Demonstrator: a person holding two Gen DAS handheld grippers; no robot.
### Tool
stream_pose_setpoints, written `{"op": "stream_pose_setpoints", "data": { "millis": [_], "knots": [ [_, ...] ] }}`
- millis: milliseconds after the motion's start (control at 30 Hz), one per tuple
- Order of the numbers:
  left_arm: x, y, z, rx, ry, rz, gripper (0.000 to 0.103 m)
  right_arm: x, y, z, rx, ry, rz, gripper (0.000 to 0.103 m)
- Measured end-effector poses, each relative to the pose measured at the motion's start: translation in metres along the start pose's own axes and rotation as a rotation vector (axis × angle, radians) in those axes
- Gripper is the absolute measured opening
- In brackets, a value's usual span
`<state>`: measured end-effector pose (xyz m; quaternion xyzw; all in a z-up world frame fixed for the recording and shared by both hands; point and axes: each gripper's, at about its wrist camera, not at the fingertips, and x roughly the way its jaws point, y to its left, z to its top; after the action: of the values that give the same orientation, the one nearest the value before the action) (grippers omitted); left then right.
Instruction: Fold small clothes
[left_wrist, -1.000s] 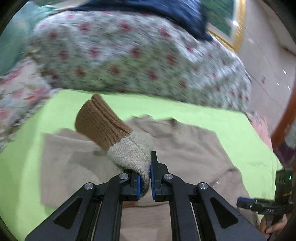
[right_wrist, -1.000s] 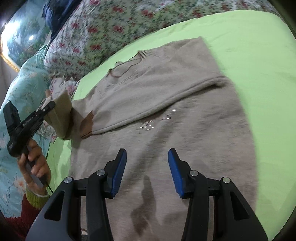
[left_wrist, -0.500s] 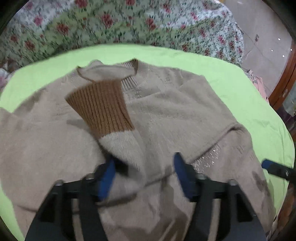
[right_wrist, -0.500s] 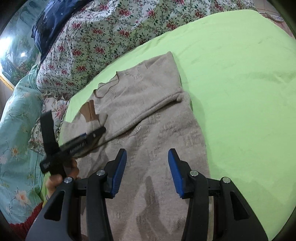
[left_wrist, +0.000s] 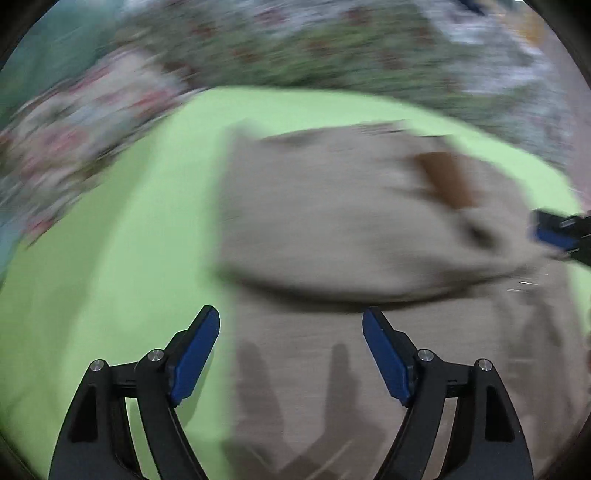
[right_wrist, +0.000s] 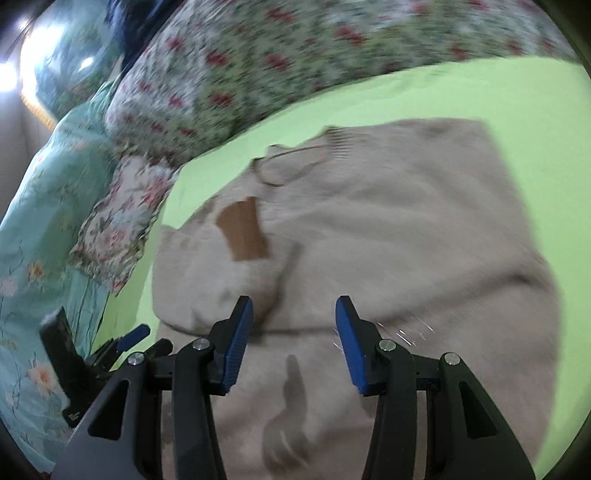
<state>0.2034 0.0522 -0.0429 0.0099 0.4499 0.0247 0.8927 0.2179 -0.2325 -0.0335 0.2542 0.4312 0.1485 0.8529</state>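
A beige knit sweater (right_wrist: 388, 229) lies flat on the green sheet (right_wrist: 480, 92), both sleeves folded across its chest. The brown ribbed cuff (right_wrist: 242, 230) of one sleeve lies on the chest; it also shows in the blurred left wrist view (left_wrist: 447, 177). My left gripper (left_wrist: 291, 350) is open and empty, low over the sweater's left edge (left_wrist: 229, 332). My right gripper (right_wrist: 293, 343) is open and empty, above the sweater's lower body. The left gripper also shows at the lower left of the right wrist view (right_wrist: 122, 343).
A floral quilt (right_wrist: 240, 66) is heaped along the far side of the green sheet. A teal flowered cover (right_wrist: 33, 221) lies at the left. Bare green sheet lies to the left of the sweater (left_wrist: 110, 258) and to its right (right_wrist: 546, 184).
My left gripper opened and let go of the sleeve, which now lies folded across the chest. It then swung left to the sweater's side edge. My right gripper moved in over the sweater, still open.
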Motion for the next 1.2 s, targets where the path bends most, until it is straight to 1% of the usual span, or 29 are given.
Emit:
{"op": "stream_pose_setpoints", "data": {
  "millis": [33,67,133,167,233,267,300,333,367,433,467,500,567,600,633,667,733,767,833,900,967,1000,1100,1200],
  "knots": [
    [0.008,0.012,-0.001,-0.028,0.025,0.03,0.08,0.01,0.003,0.006,-0.018,0.004,-0.002,0.048],
    [0.016,0.025,-0.001,-0.069,0.052,0.034,0.079,0.023,0.007,0.015,-0.038,0.007,-0.007,0.048],
    [0.027,0.045,0.0,-0.144,0.08,0.001,0.079,0.055,0.011,0.033,-0.04,0.038,0.013,0.048],
    [0.029,0.05,0.001,-0.162,0.081,-0.008,0.079,0.066,0.012,0.039,-0.032,0.058,0.03,0.048],
    [0.034,0.052,0.006,-0.163,0.075,0.0,0.08,0.081,0.013,0.044,-0.017,0.075,0.047,0.048],
    [0.036,0.052,0.01,-0.161,0.073,0.008,0.08,0.082,0.014,0.046,-0.012,0.072,0.057,0.042],
    [0.039,0.051,0.013,-0.164,0.07,0.013,0.08,0.08,0.015,0.046,-0.005,0.054,0.07,0.032],
    [0.043,0.049,0.018,-0.168,0.069,0.011,0.08,0.073,0.015,0.047,0.002,0.025,0.075,0.012],
    [0.046,0.048,0.022,-0.174,0.071,0.009,0.079,0.067,0.015,0.048,0.008,0.004,0.071,0.011],
    [0.05,0.048,0.029,-0.18,0.066,0.01,0.079,0.032,0.004,0.046,0.056,-0.108,0.083,0.01],
    [0.053,0.045,0.033,-0.18,0.062,0.012,0.079,0.02,-0.002,0.045,0.075,-0.145,0.09,0.01],
    [0.054,0.043,0.036,-0.181,0.061,0.011,0.079,-0.003,-0.016,0.041,0.118,-0.212,0.088,0.01],
    [0.054,0.038,0.039,-0.188,0.059,0.013,0.079,-0.024,-0.038,0.032,0.174,-0.266,0.061,0.01],
    [0.054,0.036,0.039,-0.19,0.058,0.014,0.079,-0.031,-0.052,0.026,0.205,-0.278,0.033,0.01],
    [0.054,0.035,0.039,-0.19,0.057,0.017,0.079,-0.033,-0.065,0.018,0.227,-0.273,-0.006,0.01],
    [0.055,0.033,0.039,-0.189,0.058,0.02,0.079,-0.031,-0.081,0.009,0.258,-0.249,-0.046,0.01],
    [0.055,0.03,0.038,-0.184,0.06,0.029,0.079,-0.026,-0.099,-0.006,0.311,-0.215,-0.052,0.01],
    [0.055,0.029,0.038,-0.177,0.057,0.035,0.079,-0.025,-0.103,-0.011,0.319,-0.208,-0.056,0.01],
    [0.055,0.032,0.037,-0.184,0.056,0.036,0.078,-0.025,-0.103,-0.018,0.308,-0.203,-0.062,0.01],
    [0.055,0.041,0.037,-0.223,0.052,0.032,0.077,-0.03,-0.097,-0.02,0.284,-0.22,-0.061,0.01],
    [0.054,0.052,0.034,-0.274,0.048,-0.002,0.077,-0.037,-0.093,-0.021,0.268,-0.243,-0.048,0.01],
    [0.055,0.055,0.032,-0.288,0.048,-0.012,0.077,-0.037,-0.096,-0.021,0.266,-0.237,-0.051,0.01],
    [0.055,0.057,0.031,-0.3,0.04,-0.013,0.077,-0.027,-0.095,-0.021,0.248,-0.184,-0.085,0.01],
    [0.056,0.06,0.03,-0.321,0.038,-0.026,0.077,-0.028,-0.086,-0.02,0.192,-0.192,-0.118,0.01]
  ]
}}
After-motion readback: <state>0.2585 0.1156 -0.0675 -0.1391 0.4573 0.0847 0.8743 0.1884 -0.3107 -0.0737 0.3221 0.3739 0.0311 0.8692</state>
